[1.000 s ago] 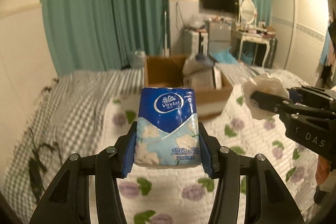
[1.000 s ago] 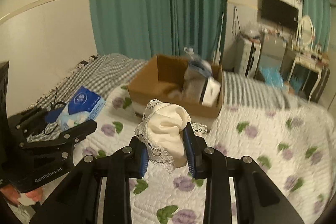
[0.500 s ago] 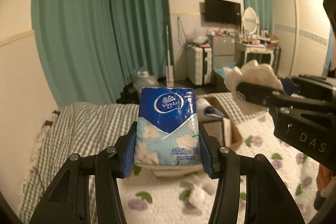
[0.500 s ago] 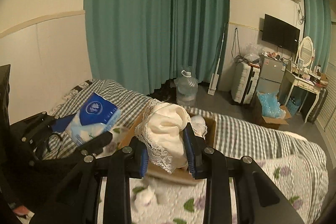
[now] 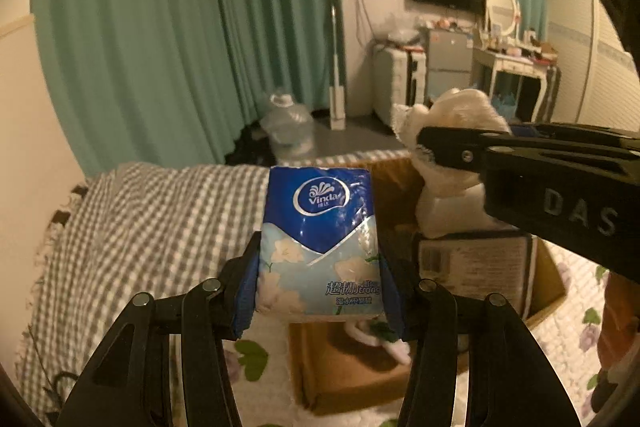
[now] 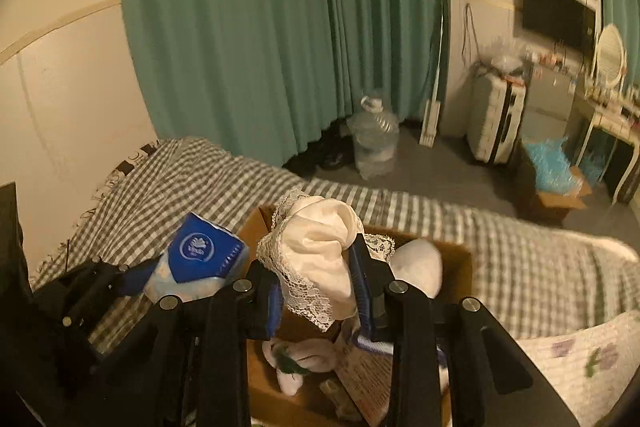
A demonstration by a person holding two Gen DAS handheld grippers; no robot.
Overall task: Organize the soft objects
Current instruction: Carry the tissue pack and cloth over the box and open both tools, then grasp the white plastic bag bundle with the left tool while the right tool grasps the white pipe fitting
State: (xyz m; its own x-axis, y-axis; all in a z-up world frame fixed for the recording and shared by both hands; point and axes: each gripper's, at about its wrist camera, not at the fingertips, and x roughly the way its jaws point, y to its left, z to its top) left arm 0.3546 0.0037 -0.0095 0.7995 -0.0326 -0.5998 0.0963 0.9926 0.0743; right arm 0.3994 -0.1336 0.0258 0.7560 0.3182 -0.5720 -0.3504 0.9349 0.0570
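The left tool (image 5: 318,279) pinches the tissue pack (image 5: 320,247) by its sides, upright over the bed's checked blanket (image 5: 152,219), likely for dropping into the cardboard box (image 6: 456,259). The right tool (image 6: 316,291) clamps the lace cloth (image 6: 316,259) above that box. Only the right view shows the plush inside.

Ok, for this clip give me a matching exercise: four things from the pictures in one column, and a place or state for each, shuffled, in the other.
Things:
1. tissue pack
2. lace-trimmed cloth
3. cardboard box
4. water jug

Places or states:
A. stands on the floor by the green curtain
B. held in the left claw
C. sits open on the bed, things inside
D. held in the right claw

Pairs: 1-B, 2-D, 3-C, 4-A
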